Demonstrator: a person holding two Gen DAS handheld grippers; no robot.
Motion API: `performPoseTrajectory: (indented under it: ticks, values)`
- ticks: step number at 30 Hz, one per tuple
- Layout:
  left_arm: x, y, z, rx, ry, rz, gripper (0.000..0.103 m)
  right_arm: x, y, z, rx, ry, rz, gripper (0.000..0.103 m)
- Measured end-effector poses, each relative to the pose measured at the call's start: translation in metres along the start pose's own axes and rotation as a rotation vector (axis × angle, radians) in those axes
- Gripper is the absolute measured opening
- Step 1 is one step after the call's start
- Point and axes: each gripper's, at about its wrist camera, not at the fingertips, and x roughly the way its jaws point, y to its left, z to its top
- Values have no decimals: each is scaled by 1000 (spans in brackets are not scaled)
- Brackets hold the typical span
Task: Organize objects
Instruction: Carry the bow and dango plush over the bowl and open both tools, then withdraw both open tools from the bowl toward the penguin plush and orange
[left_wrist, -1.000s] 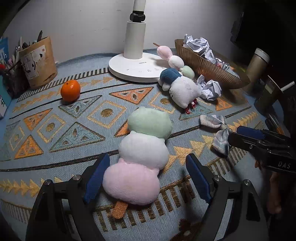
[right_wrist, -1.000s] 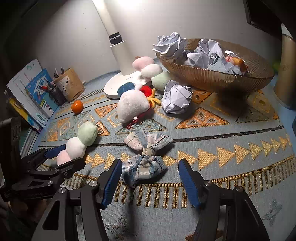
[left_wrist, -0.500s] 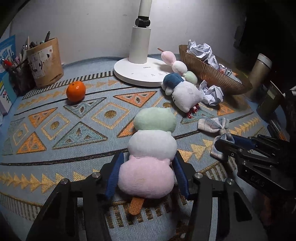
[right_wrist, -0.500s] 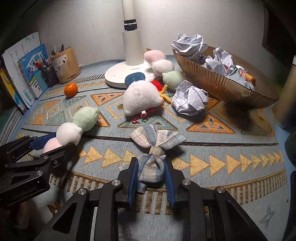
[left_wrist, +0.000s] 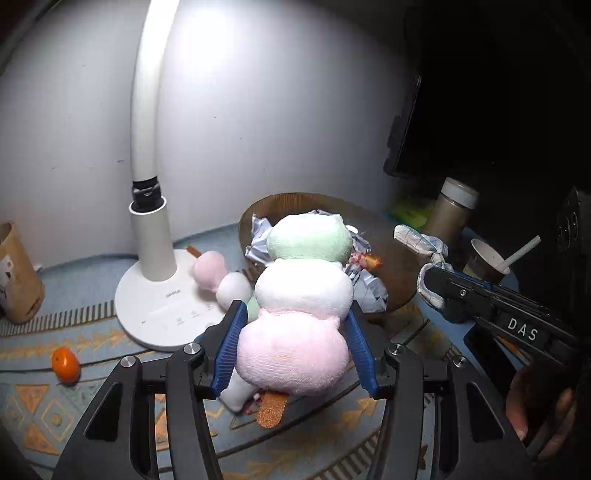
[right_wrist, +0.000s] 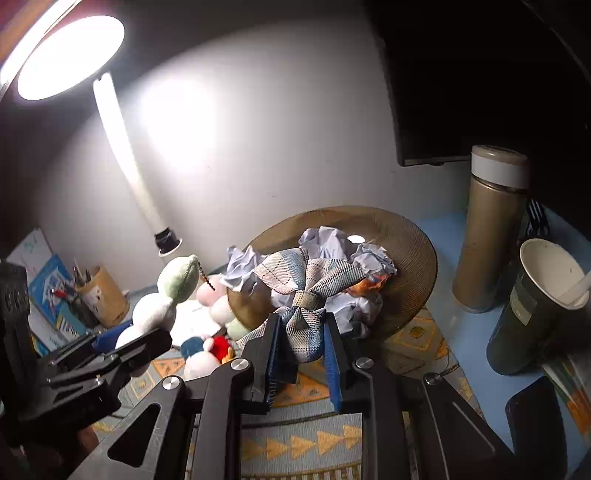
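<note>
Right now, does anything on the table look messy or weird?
Yes. The woven bowl is stuffed with crumpled paper balls, like rubbish. A second dango plush and a white toy with a red bit lie tumbled against the lamp base.

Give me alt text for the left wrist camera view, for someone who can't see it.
The left claw grips a pink, white and green dango plush, lifted above a patterned mat. Behind it stand a white lamp and a basket of crumpled paper; at right, the right claw holds a plaid bow.
</note>
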Motion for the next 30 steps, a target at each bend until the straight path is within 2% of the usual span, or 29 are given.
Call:
performPoseTrajectory:
  ticks: [1,4,8,10,11,12,15,20,23,27,29,30]
  values:
    - [11,-3,6,0,4,-17,51,9,-10,9,45,0,21,21]
    - [38,-11,16,-17,-11,-58,51,36,-25,30,84,10,5,21]
    - [71,-22,28,38,-44,-17,53,68,-32,52,82,40,12,23]
    - [82,-25,31,61,-66,-9,60,88,-33,57,78,98,29,27]
    - [88,-24,32,67,-67,3,75,95,-35,57,84,120,24,29]
    - [91,-23,32,62,-72,16,86,100,-38,55,92,129,18,29]
    - [89,-16,30,37,-66,0,86,99,-44,45,114,146,36,30]
    - [54,-13,22,30,-86,0,86,71,-38,31,92,117,32,30]
    - [16,-4,11,9,-119,13,86,43,-27,25,56,80,26,30]
    - [-43,29,-7,-77,-143,24,86,4,-5,14,5,56,35,30]
    - [-71,48,-19,-132,-145,71,86,-11,9,5,-27,58,40,30]
    - [-83,59,-27,-154,-142,108,86,-17,16,-2,-40,64,45,33]
